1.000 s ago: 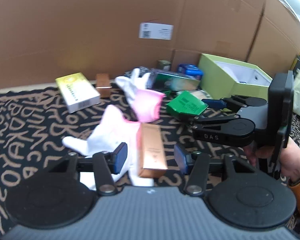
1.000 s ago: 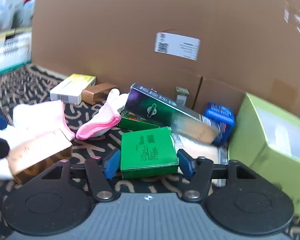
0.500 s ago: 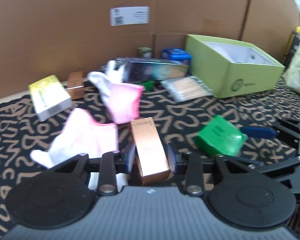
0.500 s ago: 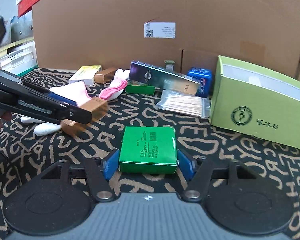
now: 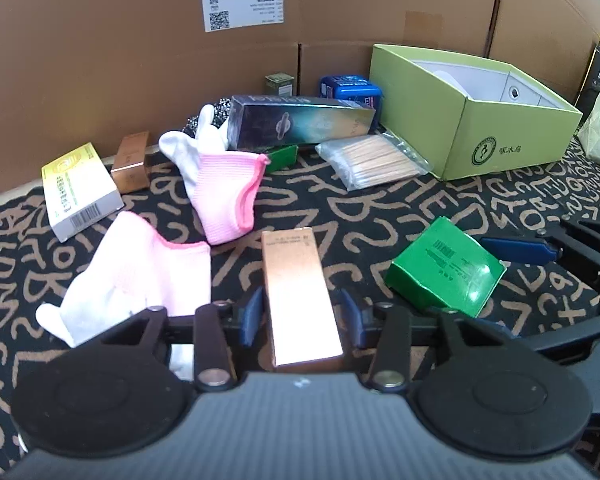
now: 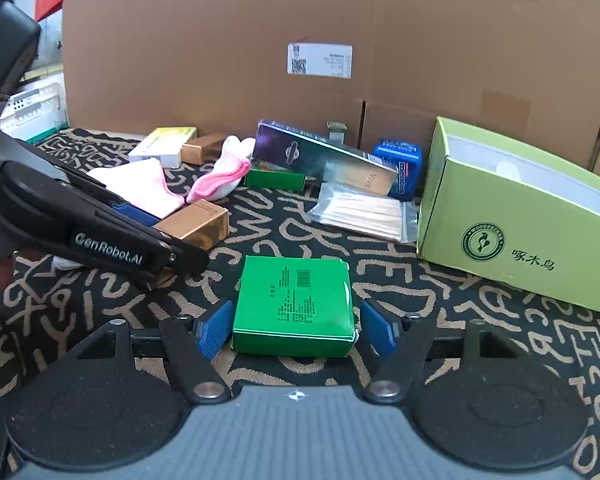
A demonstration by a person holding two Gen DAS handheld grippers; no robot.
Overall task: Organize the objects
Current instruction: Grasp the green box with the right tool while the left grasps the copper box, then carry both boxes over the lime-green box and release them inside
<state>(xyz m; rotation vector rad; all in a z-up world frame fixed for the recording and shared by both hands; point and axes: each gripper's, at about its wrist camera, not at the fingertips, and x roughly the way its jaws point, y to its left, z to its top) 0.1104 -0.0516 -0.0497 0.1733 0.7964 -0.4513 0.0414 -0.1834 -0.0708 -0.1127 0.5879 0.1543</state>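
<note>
We see the left gripper (image 5: 300, 314) just reopened, pads clear of the copper box (image 5: 298, 294) lying on the mat (image 5: 380, 208). The right gripper (image 6: 296, 326), widening, straddles the green box (image 6: 294, 306) without touching.

My work surface is a black cloth (image 5: 380, 208) with tan letters. On it: copper box (image 5: 300, 296) at 6 o'clock, green box (image 5: 444, 268) at 4, two pink-and-white gloves (image 5: 224, 188) at 9–10, yellow-white carton (image 5: 80, 192) at 10, swab bag (image 5: 372, 156) at 1, open lime-green box (image 5: 512, 136) at 2.
</note>
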